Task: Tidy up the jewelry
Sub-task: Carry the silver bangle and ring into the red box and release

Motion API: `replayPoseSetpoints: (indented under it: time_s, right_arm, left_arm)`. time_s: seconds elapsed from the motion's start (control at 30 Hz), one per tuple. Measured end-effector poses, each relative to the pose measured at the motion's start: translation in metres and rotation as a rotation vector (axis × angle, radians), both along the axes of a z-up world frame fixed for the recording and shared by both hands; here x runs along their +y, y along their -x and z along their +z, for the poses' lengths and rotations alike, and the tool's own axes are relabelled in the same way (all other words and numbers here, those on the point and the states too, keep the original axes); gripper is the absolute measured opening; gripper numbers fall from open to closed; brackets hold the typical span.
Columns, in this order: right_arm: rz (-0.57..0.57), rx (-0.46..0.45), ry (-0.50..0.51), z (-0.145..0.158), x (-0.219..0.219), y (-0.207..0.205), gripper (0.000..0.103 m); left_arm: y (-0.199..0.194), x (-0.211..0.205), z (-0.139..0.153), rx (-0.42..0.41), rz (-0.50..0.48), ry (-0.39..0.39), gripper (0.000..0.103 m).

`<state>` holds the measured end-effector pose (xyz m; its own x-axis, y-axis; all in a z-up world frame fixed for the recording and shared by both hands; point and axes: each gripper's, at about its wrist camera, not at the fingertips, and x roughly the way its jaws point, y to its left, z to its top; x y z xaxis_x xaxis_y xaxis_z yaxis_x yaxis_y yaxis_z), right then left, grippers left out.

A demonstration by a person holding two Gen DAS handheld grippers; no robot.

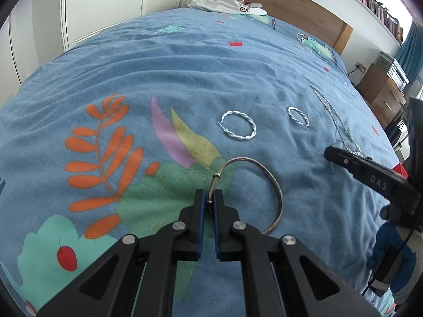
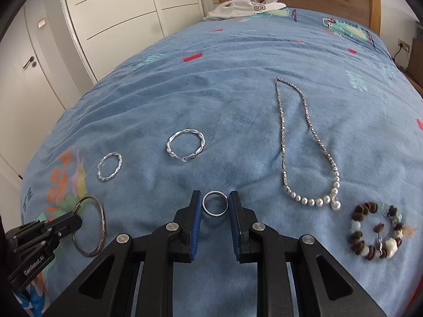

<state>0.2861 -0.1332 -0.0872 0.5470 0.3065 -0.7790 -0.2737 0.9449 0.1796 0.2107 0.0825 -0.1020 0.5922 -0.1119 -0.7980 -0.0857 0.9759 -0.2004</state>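
Nearest the lens: left gripper [image 1: 208, 198] clenched on a thin bangle [image 1: 264, 182], lying on the bedspread [image 1: 185, 66] toward the near edge. Right gripper [image 2: 214, 203] bracketing a small ring [image 2: 215, 203], pads either side; contact impossible to confirm, so grasped or loose cannot be told. Beyond: two twisted bracelets [image 2: 186, 145] [image 2: 109, 166], necklace [image 2: 304, 145], beaded bracelet [image 2: 375, 232]. Likely risk: ring slipping sideways into soft fabric under a skewed squeeze. Bangle's near arc hidden behind the fingers.

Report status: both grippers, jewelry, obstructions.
Left gripper shut on thin bangle. Right gripper straddles plain ring, contact unclear. Twisted bracelets, necklace untouched. Nothing obstructing.
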Motion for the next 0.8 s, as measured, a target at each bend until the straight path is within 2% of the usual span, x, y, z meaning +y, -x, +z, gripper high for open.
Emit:
replayPoseSetpoints:
  time_s: [0.47,0.8]
  right_arm:
    - [-0.021,-0.041,-0.025,0.036,-0.026,0.055,0.02]
    - [-0.081,-0.088,-0.032,0.064,-0.065,0.091,0.02]
  left_arm:
    - [0.022,-0.011,0.03,-0.048,-0.048,-0.018,0.005]
    - [0.038,-0.039,0.06,-0.09,-0.113,-0.033,0.005]
